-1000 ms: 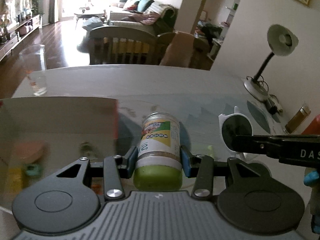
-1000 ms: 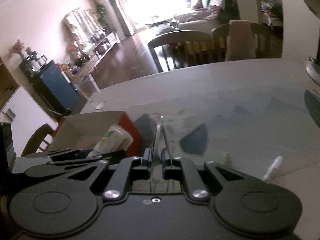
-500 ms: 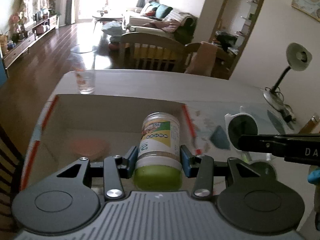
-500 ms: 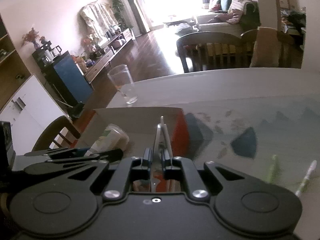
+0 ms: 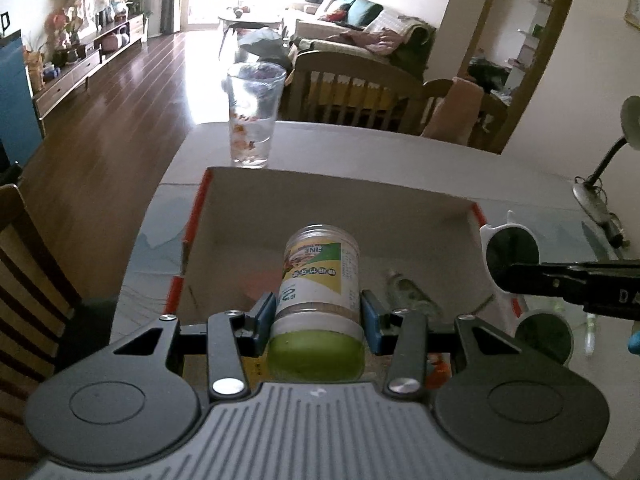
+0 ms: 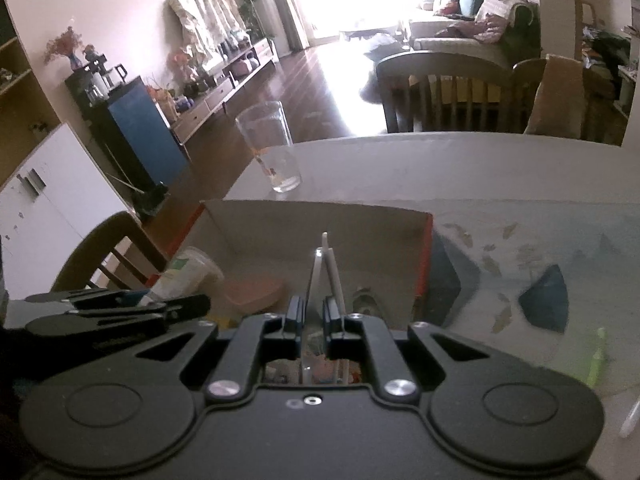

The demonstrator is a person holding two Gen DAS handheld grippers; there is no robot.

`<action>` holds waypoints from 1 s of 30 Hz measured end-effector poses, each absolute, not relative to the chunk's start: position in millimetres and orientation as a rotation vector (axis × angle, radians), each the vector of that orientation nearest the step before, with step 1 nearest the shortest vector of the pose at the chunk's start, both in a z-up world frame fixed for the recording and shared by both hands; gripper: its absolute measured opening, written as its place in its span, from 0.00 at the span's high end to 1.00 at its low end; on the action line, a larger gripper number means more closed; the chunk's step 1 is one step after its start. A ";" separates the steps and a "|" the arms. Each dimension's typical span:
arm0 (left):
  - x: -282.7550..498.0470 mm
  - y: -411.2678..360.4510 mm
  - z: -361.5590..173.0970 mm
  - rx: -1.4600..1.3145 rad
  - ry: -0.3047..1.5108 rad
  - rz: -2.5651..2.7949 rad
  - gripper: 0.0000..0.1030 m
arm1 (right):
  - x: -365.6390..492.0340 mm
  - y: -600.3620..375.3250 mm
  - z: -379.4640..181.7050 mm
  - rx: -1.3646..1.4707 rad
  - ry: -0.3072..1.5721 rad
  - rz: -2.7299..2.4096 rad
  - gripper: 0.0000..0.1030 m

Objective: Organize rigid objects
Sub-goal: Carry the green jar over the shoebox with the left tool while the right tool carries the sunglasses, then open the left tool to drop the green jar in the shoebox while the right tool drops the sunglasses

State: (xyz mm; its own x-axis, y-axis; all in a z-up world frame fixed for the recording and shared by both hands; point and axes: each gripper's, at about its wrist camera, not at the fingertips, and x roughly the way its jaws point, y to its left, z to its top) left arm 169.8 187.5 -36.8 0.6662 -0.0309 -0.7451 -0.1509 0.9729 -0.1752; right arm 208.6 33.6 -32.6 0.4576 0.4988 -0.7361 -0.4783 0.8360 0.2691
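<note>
jar with the green lid, clamped in my left gripper, now hangs over the open cardboard box, which a second ago sat off left. right gripper pinches white sunglasses beside it. i reckon both drops are next.

A home: a dining table and chairs open onto a sunlit lounge with a sofa.
</note>
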 end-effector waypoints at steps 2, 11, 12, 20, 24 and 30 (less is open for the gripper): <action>172.9 192.1 -42.8 -0.228 0.853 0.071 0.57 | 213.2 41.9 -39.1 0.003 0.924 0.594 0.91; 184.8 199.3 -66.1 -0.198 0.890 0.076 0.57 | 223.6 66.7 -72.4 -0.105 0.977 0.594 0.91; 185.7 200.3 -68.4 -0.193 0.896 0.078 0.57 | 223.8 69.1 -75.2 -0.115 0.980 0.595 0.91; 187.4 196.0 -75.7 -0.116 0.917 0.072 0.57 | 222.9 79.8 -96.0 -0.187 1.006 0.581 0.92; 185.5 187.9 -80.1 -0.088 0.932 0.045 0.57 | 221.8 82.5 -102.3 -0.213 1.020 0.577 0.92; 188.7 183.1 -92.8 -0.097 0.988 0.040 0.57 | 217.9 84.3 -105.6 -0.225 1.034 0.575 0.87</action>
State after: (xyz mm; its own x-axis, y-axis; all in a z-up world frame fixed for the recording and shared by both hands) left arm 188.7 183.1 -92.8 0.5498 -0.0102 -0.8352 -0.0777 0.9950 -0.0633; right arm 217.9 84.3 -105.6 0.3804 0.3427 -0.8590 -0.5490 0.8311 0.0885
